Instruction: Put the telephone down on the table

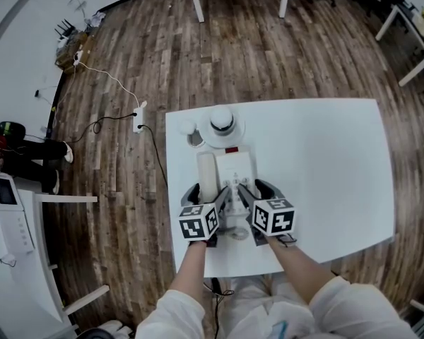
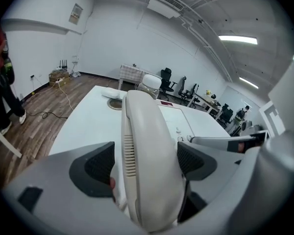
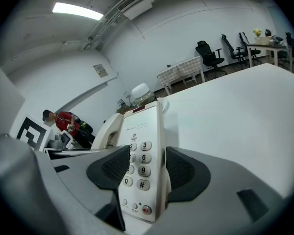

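A white telephone [image 1: 234,169] lies at the near left of the white table [image 1: 325,168], its handset [image 1: 208,175] along its left side. My left gripper [image 1: 225,195] is at the phone's near end, and in the left gripper view its jaws [image 2: 147,163] hold the handset [image 2: 147,146] between the dark pads [image 2: 95,168]. My right gripper [image 1: 244,193] is beside it, shut [image 3: 144,168] on the keypad side of the telephone [image 3: 142,146]. I cannot tell whether the phone rests on the tabletop or hangs just above it.
A white domed object [image 1: 221,124] and a small dish [image 1: 196,140] stand just beyond the phone. The table's near edge [image 1: 268,268] is close behind my grippers. On the wooden floor to the left lie a power strip [image 1: 139,116] and cables; a person [image 1: 28,150] stands there.
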